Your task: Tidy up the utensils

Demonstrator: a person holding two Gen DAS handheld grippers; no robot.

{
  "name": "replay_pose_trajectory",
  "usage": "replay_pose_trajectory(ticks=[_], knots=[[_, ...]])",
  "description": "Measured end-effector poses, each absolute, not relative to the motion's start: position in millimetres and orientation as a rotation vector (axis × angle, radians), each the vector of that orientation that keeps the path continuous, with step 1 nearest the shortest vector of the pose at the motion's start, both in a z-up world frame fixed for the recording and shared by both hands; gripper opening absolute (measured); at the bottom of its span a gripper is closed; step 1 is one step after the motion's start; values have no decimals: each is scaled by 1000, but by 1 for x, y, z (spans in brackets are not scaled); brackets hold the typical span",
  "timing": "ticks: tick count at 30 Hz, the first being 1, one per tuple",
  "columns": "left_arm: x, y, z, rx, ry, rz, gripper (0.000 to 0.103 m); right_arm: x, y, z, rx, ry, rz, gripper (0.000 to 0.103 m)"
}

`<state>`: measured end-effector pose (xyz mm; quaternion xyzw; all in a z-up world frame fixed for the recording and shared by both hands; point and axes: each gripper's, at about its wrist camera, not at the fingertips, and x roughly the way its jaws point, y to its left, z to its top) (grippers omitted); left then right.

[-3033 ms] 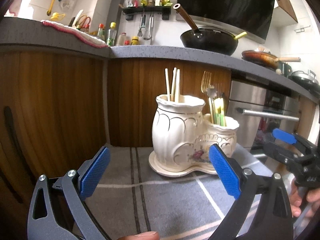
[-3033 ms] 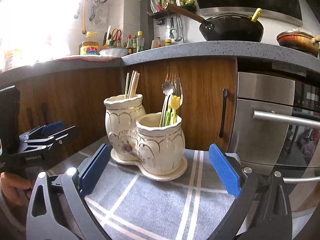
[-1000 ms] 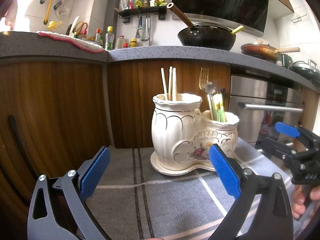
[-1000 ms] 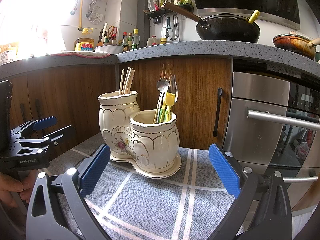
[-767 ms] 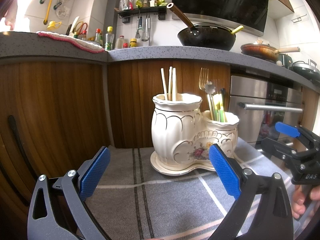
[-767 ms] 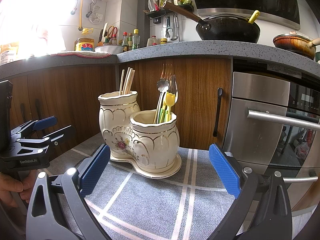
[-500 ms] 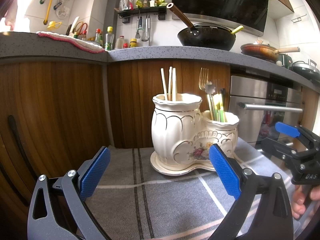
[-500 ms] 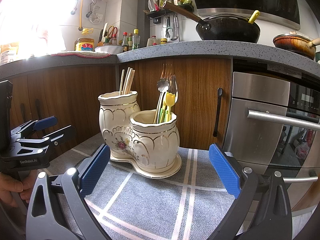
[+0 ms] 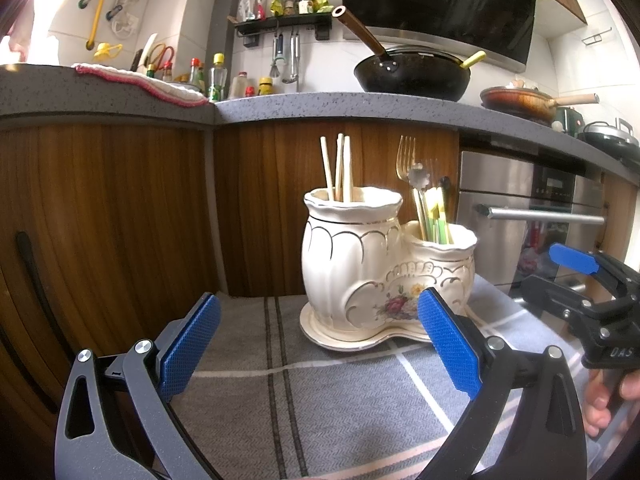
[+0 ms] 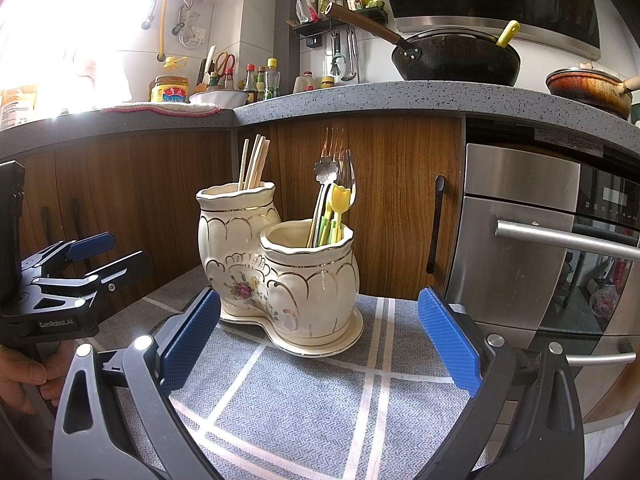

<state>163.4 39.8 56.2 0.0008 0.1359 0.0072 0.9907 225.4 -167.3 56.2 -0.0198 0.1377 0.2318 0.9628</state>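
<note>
Chopsticks [image 9: 339,168] are standing in the taller pot of a ceramic holder [image 9: 352,264], forks [image 10: 340,184] in the shorter. Left gripper [image 9: 318,344] and right gripper [image 10: 318,340] are hovering at 6 o'clock of it, jaws spread wide, gripping nothing.

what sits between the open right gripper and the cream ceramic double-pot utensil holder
Nothing: in the right wrist view only bare grey checked cloth lies between the right gripper and the cream ceramic double-pot utensil holder.

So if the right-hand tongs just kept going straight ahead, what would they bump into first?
Most likely the shorter pot of the cream ceramic twin utensil holder, which holds the forks and sits on the grey checked cloth. The right tongs are open and empty; depth is hard to judge.
</note>
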Motion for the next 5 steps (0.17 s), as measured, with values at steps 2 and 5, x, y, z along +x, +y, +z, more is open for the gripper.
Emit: replay_pose_trajectory(ticks=[2, 5], knots=[[165, 39, 54, 2, 274, 13, 98, 225, -168, 56, -40, 279, 469, 97], [165, 39, 54, 2, 276, 12, 98, 225, -168, 56, -40, 279, 469, 97]])
